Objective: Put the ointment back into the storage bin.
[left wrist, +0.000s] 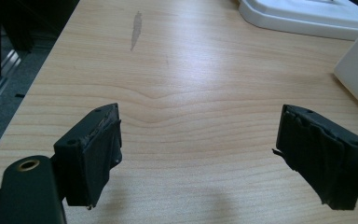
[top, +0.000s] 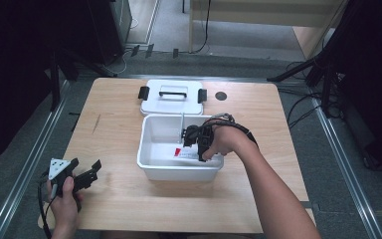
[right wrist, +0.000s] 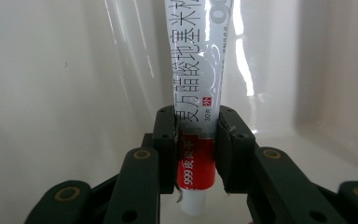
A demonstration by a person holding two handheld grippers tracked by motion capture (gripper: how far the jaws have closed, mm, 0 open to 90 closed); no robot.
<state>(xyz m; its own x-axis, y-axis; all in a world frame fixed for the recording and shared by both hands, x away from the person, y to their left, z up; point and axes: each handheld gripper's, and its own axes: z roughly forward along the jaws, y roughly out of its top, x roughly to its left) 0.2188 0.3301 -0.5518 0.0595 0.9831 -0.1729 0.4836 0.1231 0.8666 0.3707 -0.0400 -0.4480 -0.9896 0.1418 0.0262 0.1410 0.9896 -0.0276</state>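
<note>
Right gripper [right wrist: 198, 144] fingers pinch the ointment tube [right wrist: 200, 93] inside the white bin [top: 149, 164], lid [top: 171, 102] behind; left gripper [left wrist: 198, 149] fingers spread.

Grey carpet floor [top: 30, 164]; light wood table [top: 119, 129], black stands [top: 323, 69]

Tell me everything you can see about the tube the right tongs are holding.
The tube is a flattened white squeeze tube with dark printed characters and a red band near its white cap end. It looks like soft plastic or foil. The right tongs are shut on it at the red band. It sits inside the white bin, low over its floor.
</note>
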